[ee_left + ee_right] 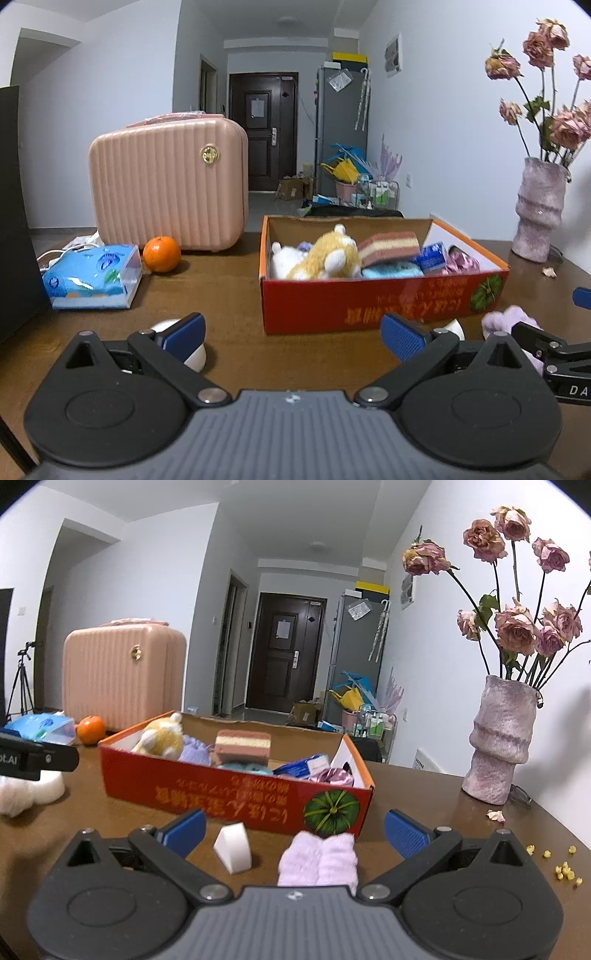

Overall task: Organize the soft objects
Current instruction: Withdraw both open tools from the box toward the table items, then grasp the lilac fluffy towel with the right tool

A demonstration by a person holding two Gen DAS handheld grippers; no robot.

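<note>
An orange-red cardboard box (pixel 369 301) (pixel 221 794) stands on the brown table and holds a yellow plush toy (pixel 328 254) (pixel 162 736), a striped sponge (pixel 389 245) (pixel 243 746), a blue pack and other soft items. My left gripper (pixel 293 334) is open and empty in front of the box. A white soft object (pixel 194 356) (pixel 22 794) lies by its left finger. My right gripper (pixel 295 830) is open above a lilac fluffy cloth (pixel 319 860) (pixel 511 321) and a white foam block (pixel 233 845), both on the table before the box.
A pink ribbed case (pixel 168 181) (pixel 122 674), an orange (pixel 161 254) (pixel 90 729) and a blue tissue pack (pixel 92 277) stand at the left. A pink vase with dried roses (pixel 502 738) (pixel 539 210) stands at the right. Yellow crumbs (pixel 565 871) lie near the table edge.
</note>
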